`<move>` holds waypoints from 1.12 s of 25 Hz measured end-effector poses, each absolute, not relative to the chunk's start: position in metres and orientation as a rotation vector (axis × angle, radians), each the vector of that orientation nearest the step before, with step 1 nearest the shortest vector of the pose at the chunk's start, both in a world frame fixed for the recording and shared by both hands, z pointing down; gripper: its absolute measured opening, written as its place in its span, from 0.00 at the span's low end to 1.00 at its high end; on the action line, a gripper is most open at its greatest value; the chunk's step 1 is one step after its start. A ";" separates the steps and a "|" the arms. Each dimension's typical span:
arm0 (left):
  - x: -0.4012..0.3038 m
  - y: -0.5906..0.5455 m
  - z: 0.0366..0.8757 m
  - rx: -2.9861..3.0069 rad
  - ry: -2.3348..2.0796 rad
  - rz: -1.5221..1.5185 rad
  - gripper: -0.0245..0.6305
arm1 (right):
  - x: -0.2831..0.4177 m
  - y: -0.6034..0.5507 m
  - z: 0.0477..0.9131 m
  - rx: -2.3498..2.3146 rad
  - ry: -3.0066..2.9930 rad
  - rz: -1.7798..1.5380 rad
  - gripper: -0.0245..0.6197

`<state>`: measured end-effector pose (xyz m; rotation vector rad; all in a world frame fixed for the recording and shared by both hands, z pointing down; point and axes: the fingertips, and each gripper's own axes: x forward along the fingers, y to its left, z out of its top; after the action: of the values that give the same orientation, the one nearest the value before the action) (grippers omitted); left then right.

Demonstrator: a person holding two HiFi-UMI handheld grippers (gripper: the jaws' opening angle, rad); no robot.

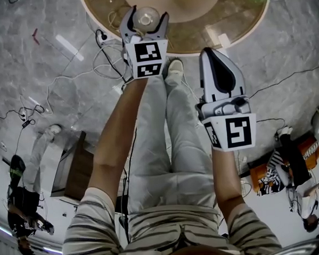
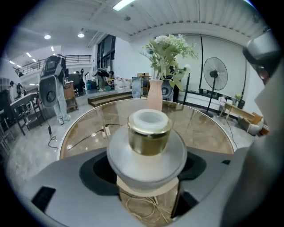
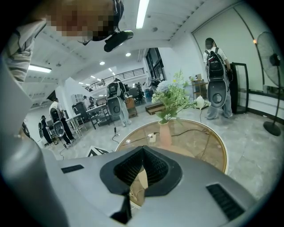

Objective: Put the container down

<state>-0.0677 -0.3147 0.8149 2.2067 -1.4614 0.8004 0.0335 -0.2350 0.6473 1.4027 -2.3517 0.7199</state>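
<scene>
A small round frosted-glass container [image 2: 148,153] with a gold collar and a white top sits between the jaws of my left gripper [image 2: 146,168], which is shut on it. In the head view the left gripper [image 1: 145,15] holds the container [image 1: 146,16] out over the near edge of a round glass table [image 1: 260,17]. My right gripper [image 1: 217,68] hangs lower and to the right, short of the table. Its jaws are shut together with nothing between them, as the right gripper view shows [image 3: 142,153].
The glass table [image 2: 80,128] has a wooden rim, and a pink vase [image 2: 154,95] of flowers stands at its middle. Cables and a power strip [image 1: 105,60] lie on the marble floor by my feet. A standing fan [image 2: 215,75] and other people are farther off.
</scene>
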 end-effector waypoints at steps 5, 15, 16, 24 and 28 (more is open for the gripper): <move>-0.067 -0.310 0.807 2.197 -1.462 0.794 0.59 | 0.034 -0.232 0.638 1.404 -2.362 0.707 0.05; -0.075 -0.293 0.763 2.158 -1.497 0.778 0.57 | 0.030 -0.226 0.594 1.406 -2.416 0.661 0.05; -0.075 -0.291 0.756 2.156 -1.501 0.772 0.56 | 0.030 -0.224 0.589 1.404 -2.420 0.658 0.05; -0.084 -0.270 0.685 2.109 -1.573 0.662 0.41 | 0.030 -0.212 0.547 1.390 -2.447 0.634 0.05; -0.088 -0.262 0.639 2.114 -1.615 0.621 0.33 | 0.033 -0.209 0.518 1.401 -2.472 0.605 0.05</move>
<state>-0.0877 -0.2615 0.6391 2.1135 -1.6147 0.6213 0.0326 -0.2091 0.5179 1.4005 -2.4719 0.6054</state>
